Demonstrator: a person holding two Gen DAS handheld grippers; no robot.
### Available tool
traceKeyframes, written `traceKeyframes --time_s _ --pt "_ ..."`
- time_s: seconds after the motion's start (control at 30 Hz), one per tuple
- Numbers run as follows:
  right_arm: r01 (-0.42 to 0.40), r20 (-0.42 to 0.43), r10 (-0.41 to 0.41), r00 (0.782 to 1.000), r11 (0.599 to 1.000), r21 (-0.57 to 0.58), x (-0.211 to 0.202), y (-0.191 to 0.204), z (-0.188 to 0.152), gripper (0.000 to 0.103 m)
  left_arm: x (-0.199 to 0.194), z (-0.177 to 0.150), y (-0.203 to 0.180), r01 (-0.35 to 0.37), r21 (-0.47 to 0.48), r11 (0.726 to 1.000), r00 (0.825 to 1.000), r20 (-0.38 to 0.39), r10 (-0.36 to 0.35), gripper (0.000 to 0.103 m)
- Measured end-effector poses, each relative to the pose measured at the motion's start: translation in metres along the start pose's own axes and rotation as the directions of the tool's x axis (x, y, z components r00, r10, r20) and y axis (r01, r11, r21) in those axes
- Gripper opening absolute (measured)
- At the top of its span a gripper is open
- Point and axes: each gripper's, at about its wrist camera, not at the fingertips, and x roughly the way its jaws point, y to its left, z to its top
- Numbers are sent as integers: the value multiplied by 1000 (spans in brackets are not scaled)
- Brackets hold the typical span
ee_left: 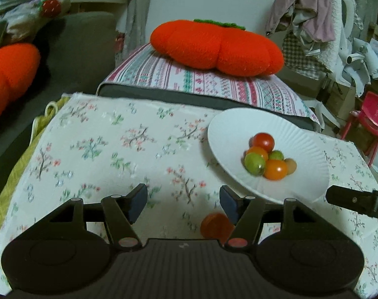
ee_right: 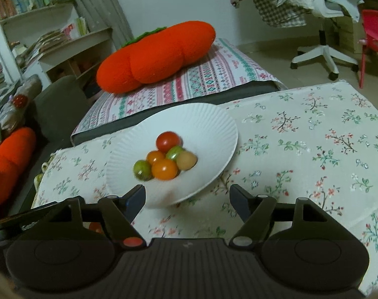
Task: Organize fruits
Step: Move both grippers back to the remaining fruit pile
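Observation:
A white paper plate [ee_left: 238,129] [ee_right: 203,124] on the floral cloth holds several small tomatoes: red [ee_left: 263,141] [ee_right: 168,141], orange [ee_left: 276,169] [ee_right: 164,169], green [ee_left: 254,164] [ee_right: 142,170] and a pale one [ee_right: 187,160]. One orange tomato [ee_left: 216,227] lies loose on the cloth just below my left gripper [ee_left: 183,200], which is open and empty. It shows partly in the right wrist view [ee_right: 95,227]. My right gripper [ee_right: 187,199] is open and empty, at the plate's near rim. Its finger [ee_left: 348,198] shows right of the plate.
A big orange plush persimmon [ee_left: 216,46] [ee_right: 156,54] lies on a striped cushion [ee_left: 203,84] behind the table. Another orange plush [ee_left: 7,74] is at left. A clothes-laden white chair [ee_right: 323,49] and a red stool [ee_left: 373,114] stand right.

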Motion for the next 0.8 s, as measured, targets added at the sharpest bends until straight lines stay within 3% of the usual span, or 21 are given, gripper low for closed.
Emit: traceKeyframes --time_s 0.37,0.53,0.8 --pt "0 -74 -7 997 996 -93 -22 21 -31 75 -9 -29 6 -6 -38 999 996 -88 3 54" --pt "-36 -100 29 995 997 -69 -33 21 -42 76 -14 -41 12 2 -75 997 991 -132 -12 54" --pt "-13 -139 -11 990 985 -174 -21 34 -51 79 -2 -44 1 -23 10 1000 992 -128 24 54"
